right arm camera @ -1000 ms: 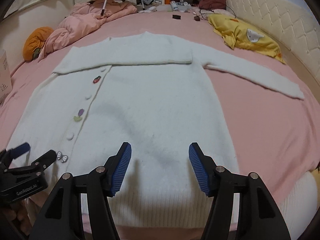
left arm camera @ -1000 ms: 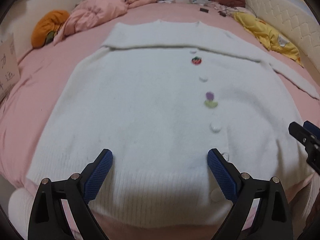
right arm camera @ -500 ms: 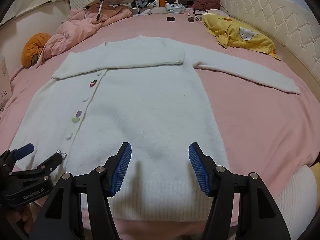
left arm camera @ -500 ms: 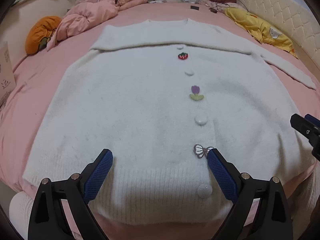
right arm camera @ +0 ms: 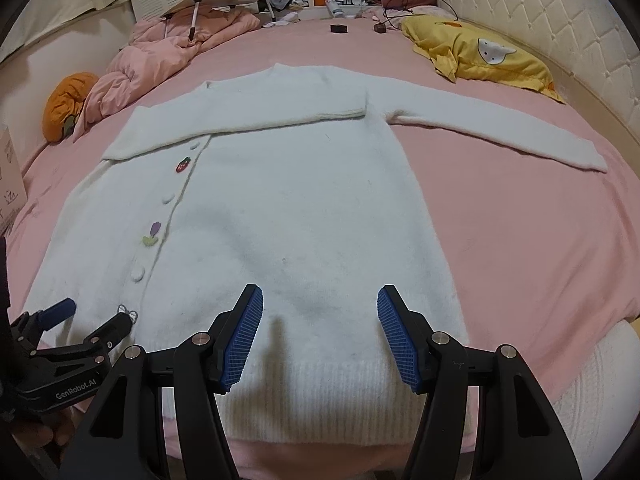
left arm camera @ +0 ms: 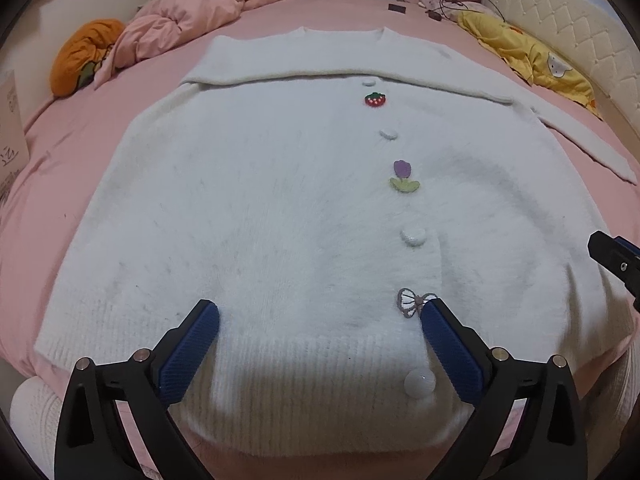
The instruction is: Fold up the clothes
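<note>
Pink bedding covers the bed [right arm camera: 520, 220] under everything. Left gripper [left arm camera: 318, 316] hangs with its blue pads spread wide above the ribbed hem of a white cardigan [left arm camera: 260, 200], gripping nothing. Right gripper [right arm camera: 320, 308] is likewise wide and empty over the hem's other half. Lying flat and buttoned, the cardigan has one sleeve folded across the chest and the other stretched out toward a yellow pillow [right arm camera: 480, 56]. A rumpled pink quilt [left arm camera: 192, 20] and an orange cushion [left arm camera: 84, 56] lie further off.
</note>
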The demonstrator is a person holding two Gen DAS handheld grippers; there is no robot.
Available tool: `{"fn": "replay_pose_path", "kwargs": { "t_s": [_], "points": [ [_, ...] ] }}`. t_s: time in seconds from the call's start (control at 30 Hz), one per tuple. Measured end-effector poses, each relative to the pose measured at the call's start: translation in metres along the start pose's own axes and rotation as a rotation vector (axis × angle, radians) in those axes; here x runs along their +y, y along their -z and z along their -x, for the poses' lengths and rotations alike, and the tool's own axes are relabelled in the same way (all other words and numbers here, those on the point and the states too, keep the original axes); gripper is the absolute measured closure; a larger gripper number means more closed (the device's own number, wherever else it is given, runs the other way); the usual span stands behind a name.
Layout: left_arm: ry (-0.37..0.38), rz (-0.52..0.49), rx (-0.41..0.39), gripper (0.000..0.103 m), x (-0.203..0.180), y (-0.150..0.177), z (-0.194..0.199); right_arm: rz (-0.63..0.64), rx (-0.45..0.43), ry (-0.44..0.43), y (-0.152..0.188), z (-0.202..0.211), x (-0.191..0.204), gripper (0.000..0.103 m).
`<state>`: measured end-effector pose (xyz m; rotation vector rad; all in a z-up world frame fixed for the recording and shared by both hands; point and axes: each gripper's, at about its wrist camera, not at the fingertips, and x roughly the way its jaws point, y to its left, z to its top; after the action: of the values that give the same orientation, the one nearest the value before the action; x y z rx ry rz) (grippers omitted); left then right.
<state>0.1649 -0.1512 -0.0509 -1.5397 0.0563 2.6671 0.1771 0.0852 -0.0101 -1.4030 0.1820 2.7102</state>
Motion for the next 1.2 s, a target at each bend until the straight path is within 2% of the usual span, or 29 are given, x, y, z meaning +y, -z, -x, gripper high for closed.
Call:
{"fn": "replay_pose_path", "kwargs": {
  "t_s": [0.63, 0.87, 0.93, 1.07, 1.17, 1.2],
  "points": [
    [-0.04, -0.028, 0.013, 0.0, -0.006, 0.001, -0.006, -0.095, 0.056, -0.086, -0.006, -0.016, -0.021, 0.043],
    [-0.041, -0.028, 0.012, 0.0, -0.006, 0.001, -0.006, -0.12, 0.06, -0.154, -0.014, -0.015, -0.027, 0.043],
    [-0.041, -0.028, 0.012, 0.0, -0.006, 0.001, -0.007, -0.192, 0.05, -0.213, -0.023, -0.014, -0.045, 0.043],
    [-0.041, -0.028, 0.013, 0.0, -0.006, 0.001, -0.007, -0.46, 0.021, -0.349, -0.046, -0.018, -0.113, 0.042],
    [-0.042, -0.027, 0.013, 0.0, -0.007, 0.001, -0.007, -0.616, -0.011, -0.374, -0.063, -0.029, -0.17, 0.042],
    [-0.042, -0.028, 0.012, 0.0, -0.007, 0.002, -0.007, -0.679, -0.028, -0.354, -0.07, -0.033, -0.195, 0.042]
  ]
}}
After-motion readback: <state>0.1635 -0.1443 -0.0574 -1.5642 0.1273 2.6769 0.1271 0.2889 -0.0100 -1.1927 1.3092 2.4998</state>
